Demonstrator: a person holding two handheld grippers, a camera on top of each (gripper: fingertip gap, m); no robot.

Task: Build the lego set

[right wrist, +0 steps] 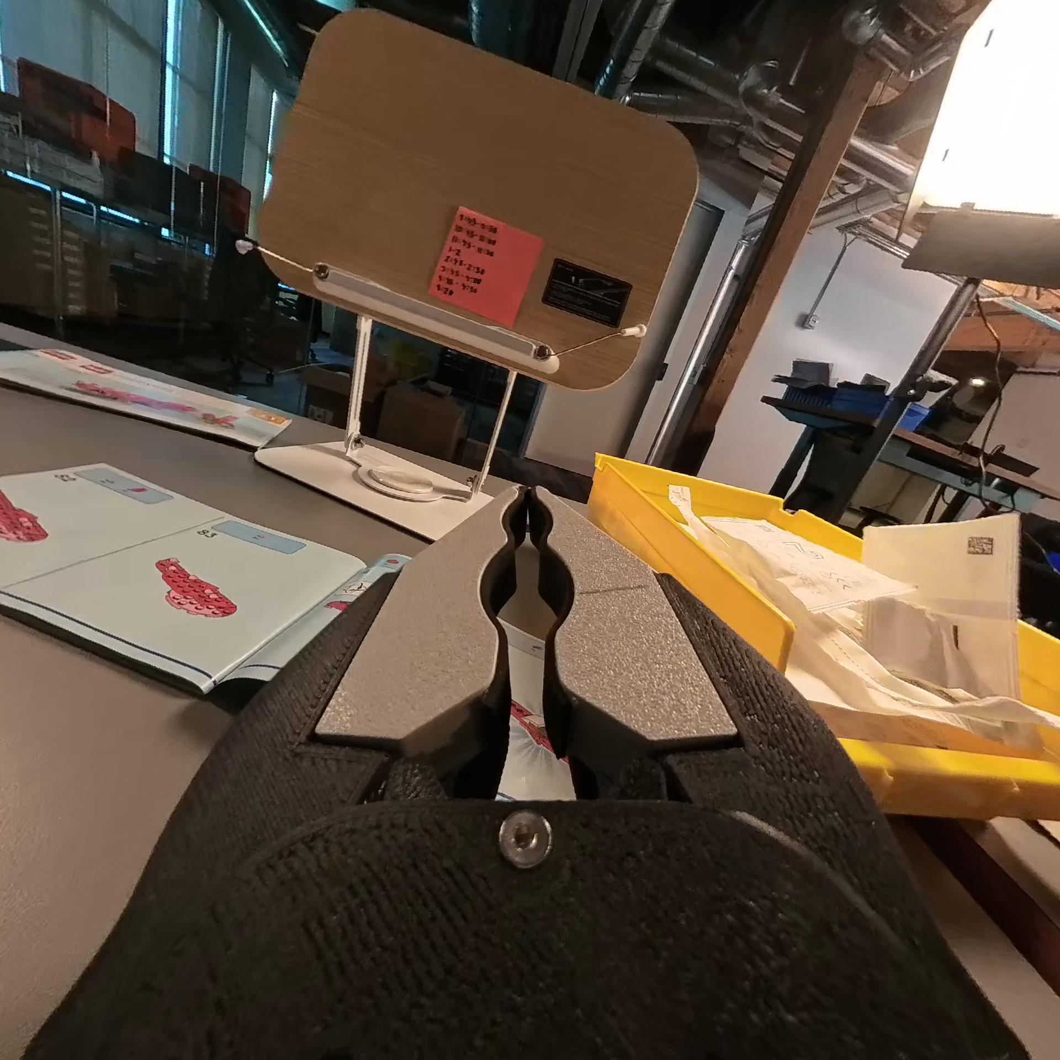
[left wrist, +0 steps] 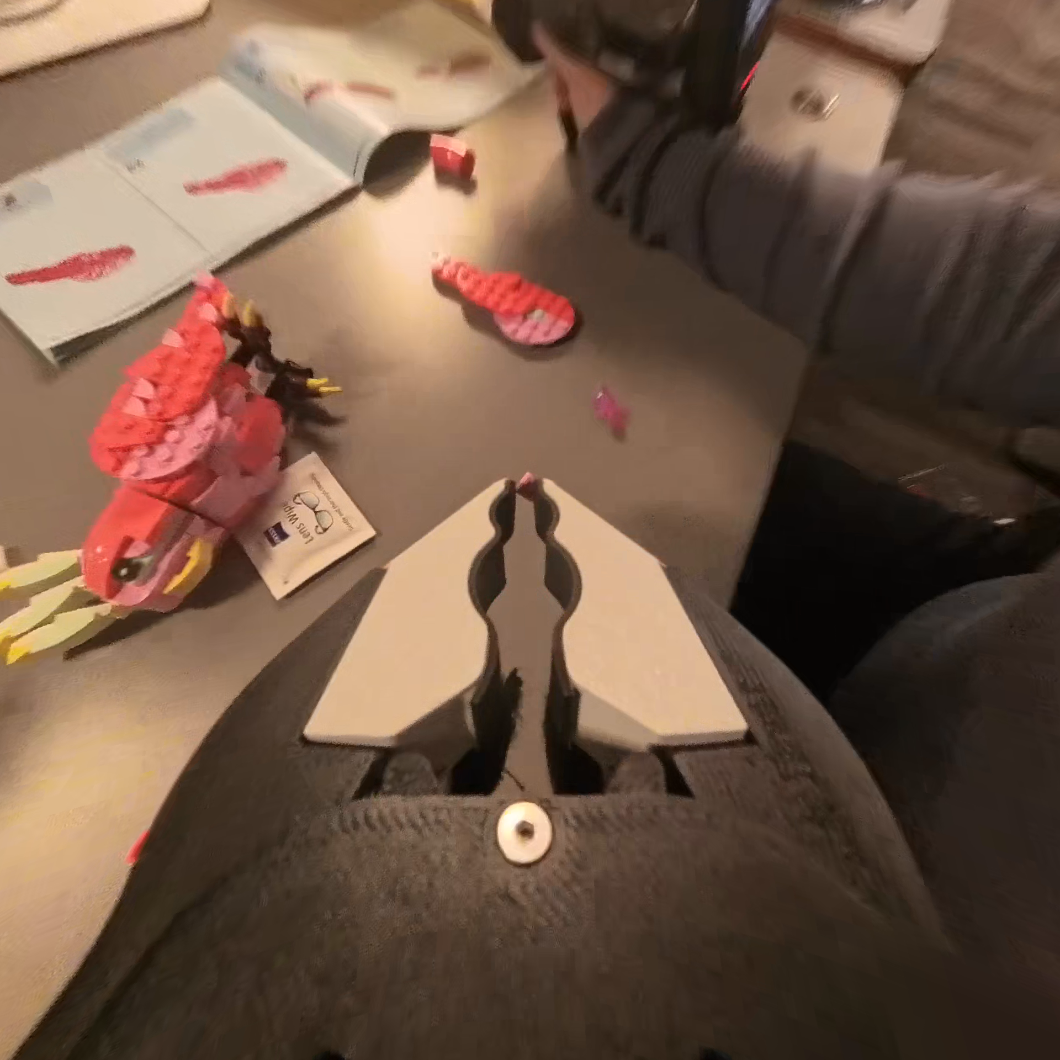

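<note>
The left gripper point(left wrist: 525, 487) hung over the dark grey table point(left wrist: 436, 436), its pale fingertips nipped together on a tiny pink brick piece point(left wrist: 526, 484) that poked out just past the tips. Near them to the right a second small magenta piece point(left wrist: 611, 410) lay loose on the tabletop, and farther ahead rested a flat red and pink studded plate assembly point(left wrist: 505, 304) and a small red block point(left wrist: 452, 156). To the left stood a red and pink brick-built bird model with pale yellow tail feathers point(left wrist: 172, 459), leaning over a white wipe sachet point(left wrist: 307, 525), with an open pale blue instruction booklet point(left wrist: 172, 189) beyond it. A person's grey sleeve point(left wrist: 831, 229) reached in from the right, blurred. The right gripper point(right wrist: 529, 492) was held low above the same booklet point(right wrist: 143, 573), its grey fingers closed tip to tip on nothing. Ahead of it stood a wooden book stand on a white base point(right wrist: 476, 189) carrying a red sticky note point(right wrist: 484, 264), and just to its right sat a yellow plastic tray point(right wrist: 688, 550) filled with crumpled white paper bags point(right wrist: 860, 619).
</note>
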